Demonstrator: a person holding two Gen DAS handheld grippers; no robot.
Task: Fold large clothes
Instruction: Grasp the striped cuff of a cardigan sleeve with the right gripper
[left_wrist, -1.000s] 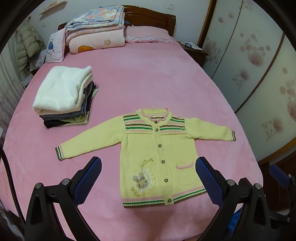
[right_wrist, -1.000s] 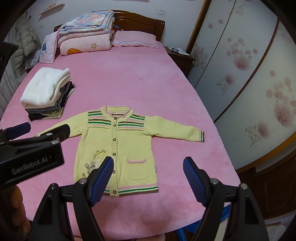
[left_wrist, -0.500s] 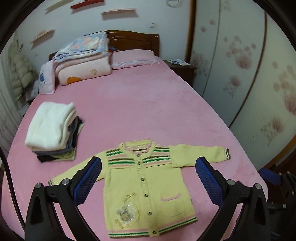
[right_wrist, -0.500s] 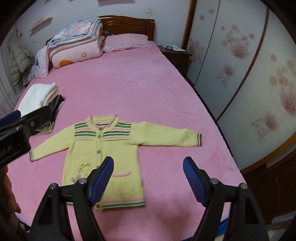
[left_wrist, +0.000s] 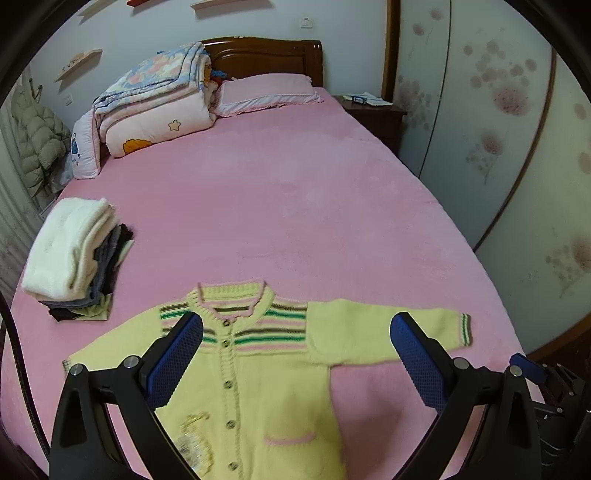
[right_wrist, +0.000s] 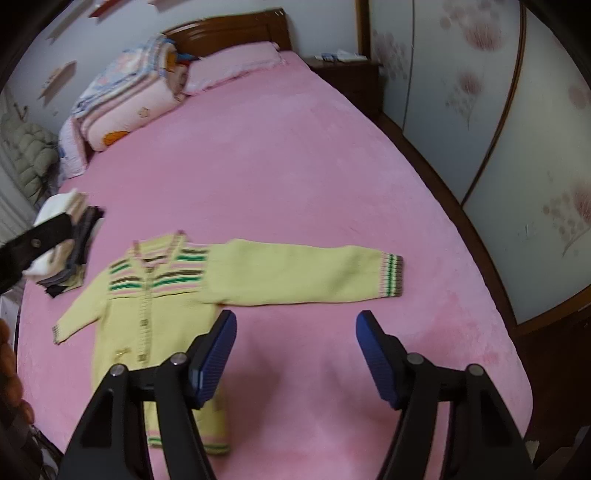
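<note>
A yellow knitted cardigan (left_wrist: 280, 384) with green, brown and pink chest stripes lies flat and buttoned on the pink bed (left_wrist: 295, 206), sleeves spread out. My left gripper (left_wrist: 295, 365) is open and empty, hovering over the cardigan's chest. My right gripper (right_wrist: 295, 354) is open and empty above the bed, just in front of the cardigan's (right_wrist: 155, 314) right sleeve (right_wrist: 306, 273). The left gripper's body shows at the left edge of the right wrist view (right_wrist: 33, 243).
A stack of folded clothes (left_wrist: 70, 254) with a white top piece sits at the bed's left side. Folded quilts (left_wrist: 155, 107) and a pink pillow (left_wrist: 269, 92) lie by the headboard. A nightstand (left_wrist: 373, 110) and wardrobe doors (left_wrist: 498, 155) stand to the right.
Both grippers have moved forward and lower toward the cardigan; the right one has shifted right, toward the right sleeve. Both stay open.
</note>
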